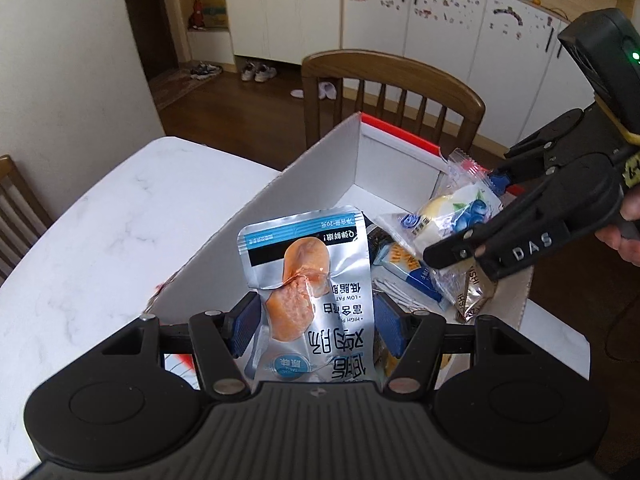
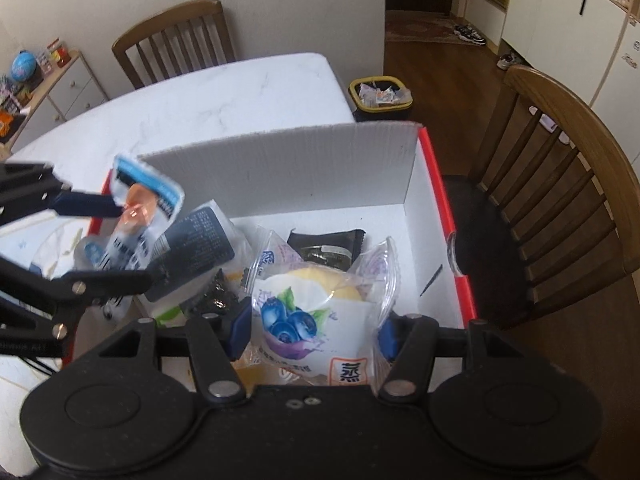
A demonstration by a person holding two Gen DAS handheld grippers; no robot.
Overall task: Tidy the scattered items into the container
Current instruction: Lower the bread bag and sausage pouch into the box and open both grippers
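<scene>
My left gripper (image 1: 316, 328) is shut on a silver sausage packet (image 1: 312, 280), holding it upright over the near end of a white cardboard box with a red rim (image 1: 320, 168). The right gripper (image 2: 314, 332) is shut on a clear blueberry bun packet (image 2: 312, 312) above the same box (image 2: 320, 160). Each gripper shows in the other's view: the right gripper (image 1: 464, 218) with the bun (image 1: 460, 216), and the left gripper (image 2: 134, 244) with the sausage packet (image 2: 140, 208). Several snack packets lie in the box, among them a black one (image 2: 324, 246) and a blue-and-yellow one (image 1: 408, 272).
The box stands on a white marble table (image 1: 100, 220). A wooden chair (image 1: 392, 92) is just behind the box and another chair (image 2: 176, 36) stands at the table's far side. A yellow-rimmed waste bin (image 2: 380, 98) is on the floor beyond the table.
</scene>
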